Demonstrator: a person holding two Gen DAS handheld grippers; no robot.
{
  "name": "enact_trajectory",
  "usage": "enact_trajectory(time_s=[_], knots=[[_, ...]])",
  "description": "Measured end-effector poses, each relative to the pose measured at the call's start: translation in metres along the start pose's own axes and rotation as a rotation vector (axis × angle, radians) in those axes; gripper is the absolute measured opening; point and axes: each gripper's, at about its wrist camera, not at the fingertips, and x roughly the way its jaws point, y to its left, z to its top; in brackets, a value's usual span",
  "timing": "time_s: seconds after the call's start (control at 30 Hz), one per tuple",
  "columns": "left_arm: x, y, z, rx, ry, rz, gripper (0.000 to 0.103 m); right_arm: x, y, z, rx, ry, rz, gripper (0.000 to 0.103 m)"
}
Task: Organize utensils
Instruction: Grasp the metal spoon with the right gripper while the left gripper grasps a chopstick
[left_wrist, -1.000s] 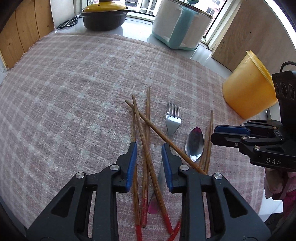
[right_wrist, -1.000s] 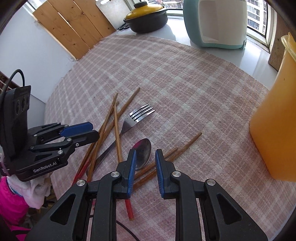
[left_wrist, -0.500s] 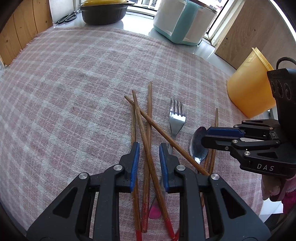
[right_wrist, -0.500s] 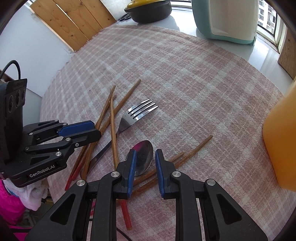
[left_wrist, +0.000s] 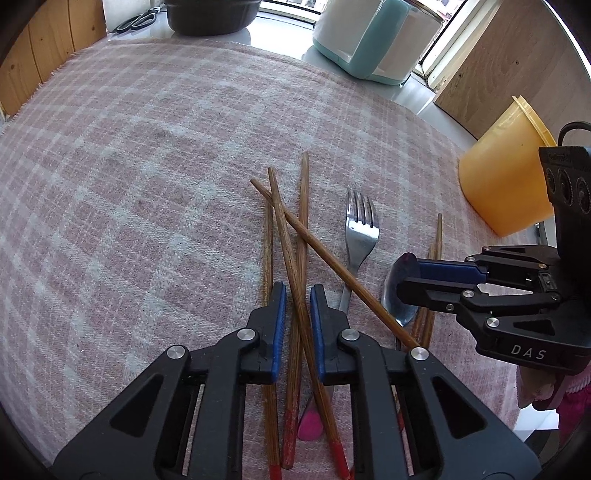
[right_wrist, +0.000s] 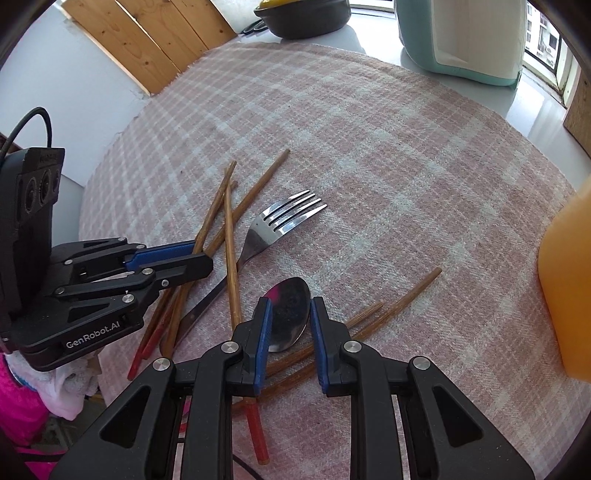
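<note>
Several red-tipped wooden chopsticks (left_wrist: 284, 221) lie crossed on the plaid cloth (left_wrist: 147, 147), with a metal fork (left_wrist: 360, 229) to their right. My left gripper (left_wrist: 298, 295) points down at them and its jaws are closing on two chopsticks between the blue pads; it also shows in the right wrist view (right_wrist: 207, 260). A metal spoon (right_wrist: 290, 314) lies beside two more chopsticks (right_wrist: 399, 299). My right gripper (right_wrist: 291, 306) hangs over the spoon's bowl, narrowly open, with the bowl showing between its fingers. In the left wrist view the right gripper (left_wrist: 404, 278) covers most of the spoon (left_wrist: 391, 310).
A yellow plastic container (left_wrist: 506, 177) stands at the right edge of the cloth. At the back are a dark pot (left_wrist: 210, 14), scissors (left_wrist: 136, 22) and a white and teal appliance (left_wrist: 373, 40). Wooden boards (right_wrist: 147, 40) line the left side. The table's near edge is just below the utensils.
The left jaws have narrowed onto the two chopsticks. The right gripper has sunk a little lower over the spoon's bowl, its jaws unchanged.
</note>
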Motion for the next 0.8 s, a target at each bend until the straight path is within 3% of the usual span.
enact_trajectory(time_s=[0.17,0.23,0.8], knots=[[-0.0002,0.0024,0.0000,-0.011,-0.004,-0.006,0.008,0.0013,0.0030,-0.0008,-0.011,-0.004,-0.007,0.018],[-0.0004,0.0016,-0.0002,-0.011,-0.007,-0.005,0.008,0.0028,0.0040,-0.0017,-0.013,0.001,-0.002,0.007],[-0.0047,0.0023,-0.0025,-0.022,-0.015,-0.011,0.005,-0.0017,0.0105,0.0018,0.005,-0.025,-0.018,0.003]])
